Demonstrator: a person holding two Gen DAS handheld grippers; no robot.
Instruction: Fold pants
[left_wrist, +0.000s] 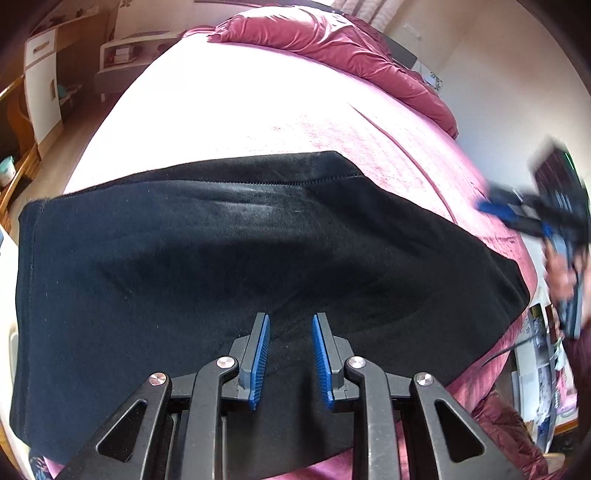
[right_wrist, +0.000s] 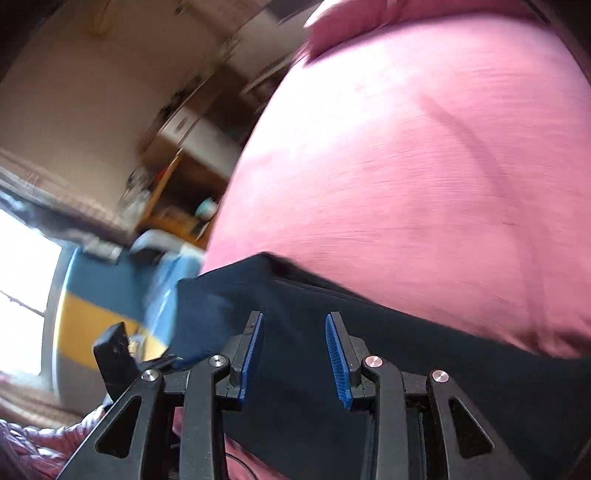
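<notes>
**Black pants folded flat on the bed**

The black pants (left_wrist: 229, 266) lie across the lower middle of the frame on the pink bed (left_wrist: 258, 110), likely flattened for another fold. The left gripper (left_wrist: 290, 354) hovers above them, spread and empty. The right gripper (right_wrist: 294, 354), blurred, is also spread and empty. No containers in use.

text: none is showing legibly | labels, brands, numbers, signs: none is reading clearly in either wrist view | printed papers (left_wrist: 540, 332) at the right edge of the left wrist view: print is appearing too small and blurred to read
</notes>
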